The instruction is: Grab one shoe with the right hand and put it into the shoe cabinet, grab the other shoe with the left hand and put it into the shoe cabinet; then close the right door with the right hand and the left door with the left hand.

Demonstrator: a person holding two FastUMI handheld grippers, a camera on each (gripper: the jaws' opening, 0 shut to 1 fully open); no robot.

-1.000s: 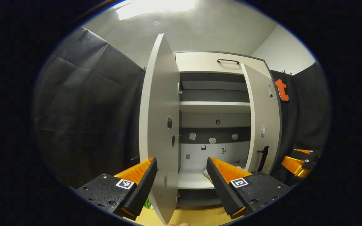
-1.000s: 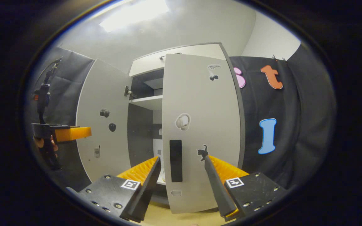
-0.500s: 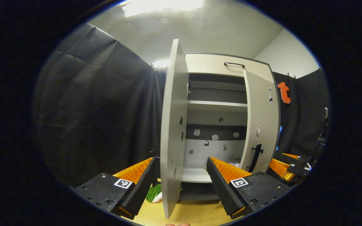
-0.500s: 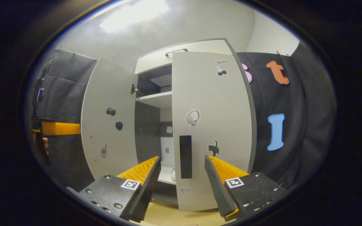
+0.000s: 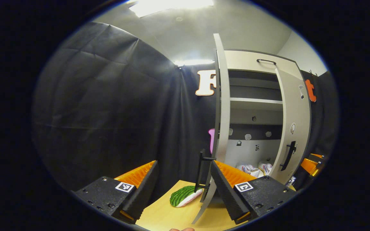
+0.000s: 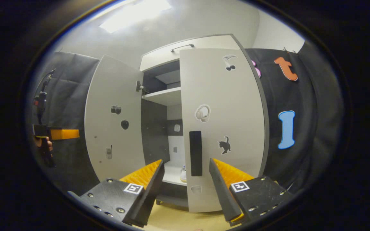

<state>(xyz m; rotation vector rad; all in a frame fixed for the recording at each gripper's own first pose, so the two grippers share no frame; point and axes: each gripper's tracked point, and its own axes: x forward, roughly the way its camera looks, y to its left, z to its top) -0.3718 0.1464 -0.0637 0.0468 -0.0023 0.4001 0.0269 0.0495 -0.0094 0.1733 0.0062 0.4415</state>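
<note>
The left door [image 5: 221,109] stands edge-on to the left gripper [image 5: 183,189], its black handle [image 5: 200,170] jutting just beyond the spread fingers; open floor [image 5: 172,211] lies to its left, apart from a green striped thing [image 5: 183,195] by the door's foot. The right door [image 6: 220,128] hangs partly open, its black handle [image 6: 195,153] just ahead of the right gripper [image 6: 185,189], covering half the cabinet mouth. Between the doors a gap leads to the shelf [image 6: 172,175].

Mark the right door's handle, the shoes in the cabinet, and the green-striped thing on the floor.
right door handle [image 6: 195,153]: right gripper view, middle of the black bar.
shoes [image 5: 251,169]: left gripper view, white upper of the nearer shoe on the bottom shelf.
green-striped thing [image 5: 182,195]: left gripper view, its striped top.
</note>
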